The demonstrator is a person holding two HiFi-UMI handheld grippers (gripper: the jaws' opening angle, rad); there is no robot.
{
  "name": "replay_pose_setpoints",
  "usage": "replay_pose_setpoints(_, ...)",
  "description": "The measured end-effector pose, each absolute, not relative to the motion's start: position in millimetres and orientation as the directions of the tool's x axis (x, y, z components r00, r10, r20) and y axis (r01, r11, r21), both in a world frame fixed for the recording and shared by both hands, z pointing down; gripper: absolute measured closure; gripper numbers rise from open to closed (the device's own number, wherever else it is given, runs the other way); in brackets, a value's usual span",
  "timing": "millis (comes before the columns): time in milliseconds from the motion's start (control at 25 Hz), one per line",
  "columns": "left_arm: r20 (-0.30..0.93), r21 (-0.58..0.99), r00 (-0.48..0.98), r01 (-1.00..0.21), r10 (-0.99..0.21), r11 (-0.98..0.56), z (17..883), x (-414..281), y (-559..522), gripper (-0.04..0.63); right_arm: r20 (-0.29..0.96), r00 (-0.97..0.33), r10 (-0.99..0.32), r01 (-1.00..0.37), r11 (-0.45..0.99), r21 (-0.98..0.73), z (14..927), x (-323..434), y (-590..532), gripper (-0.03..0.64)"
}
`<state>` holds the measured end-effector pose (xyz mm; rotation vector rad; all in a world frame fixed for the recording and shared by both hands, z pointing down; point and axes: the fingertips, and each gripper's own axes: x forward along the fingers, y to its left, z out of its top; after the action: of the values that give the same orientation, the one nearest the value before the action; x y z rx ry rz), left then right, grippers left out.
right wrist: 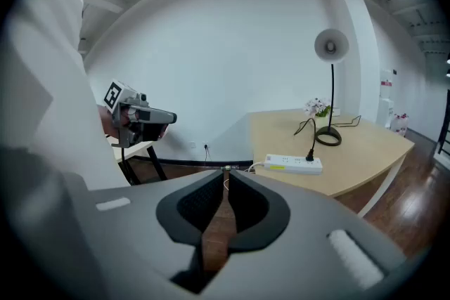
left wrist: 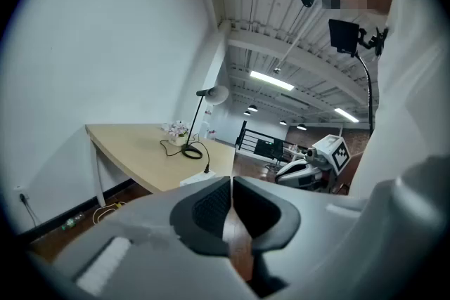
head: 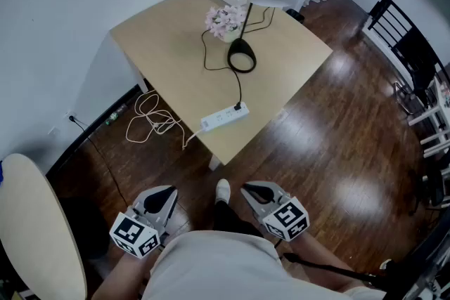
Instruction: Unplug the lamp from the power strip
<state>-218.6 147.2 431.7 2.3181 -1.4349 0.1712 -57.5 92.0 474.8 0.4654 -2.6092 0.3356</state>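
Black plug (head: 240, 107) stands in the white power strip (head: 223, 117) at the table (head: 176, 46) edge, far from left gripper (head: 167, 194) and right gripper (head: 252, 190), both closed to a sliver, empty. Rigid, likely snug: pinch its body, not the limp cord (head: 238, 89).

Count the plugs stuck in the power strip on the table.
1. A black plug sits at the end of the power strip nearest the lamp. No other plug shows, though the strip is small in view and one could be missed.
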Motion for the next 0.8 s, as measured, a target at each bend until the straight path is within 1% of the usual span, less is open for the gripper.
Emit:
replay_pose_setpoints(40,0.314,0.284,0.466,-0.877,-0.827,-0.387,432.7,-216.2,124.8,0.589,0.489,-0.833,-0.258,-0.379,0.911,-0.165,474.9,-56.0,67.6,0.591)
replay_pose_setpoints(200,0.342,0.284,0.473,-0.876,-0.812,-0.390,437.7,-205.2,41.7,0.589,0.516,-0.823,-0.236,-0.373,0.910,-0.179,484.2,-49.2,-20.7,0.609)
replay_pose_setpoints(320,0.384,0.257,0.490,-0.871,-0.783,-0.419,449.3,-191.1,-16.7,0.589,0.551,-0.805,-0.221,-0.359,0.921,-0.154,502.8,-46.9,-75.6,0.609)
replay_pose_setpoints(480,0.429,0.248,0.517,-0.856,-0.740,-0.454,466.4,-171.2,-78.2,0.588,0.601,-0.774,-0.199,-0.327,0.939,-0.110,529.1,-53.9,-122.2,0.609)
replay_pose_setpoints(600,0.464,0.251,0.555,-0.830,-0.690,-0.498,478.3,-156.1,-112.9,0.583,0.620,-0.758,-0.201,-0.343,0.932,-0.117,544.9,-57.6,-149.5,0.609)
replay_pose_setpoints(800,0.527,0.254,0.633,-0.754,-0.568,-0.606,508.1,-137.1,-159.4,0.560,0.652,-0.719,-0.241,-0.400,0.910,-0.106,569.3,-71.1,-185.0,0.609)
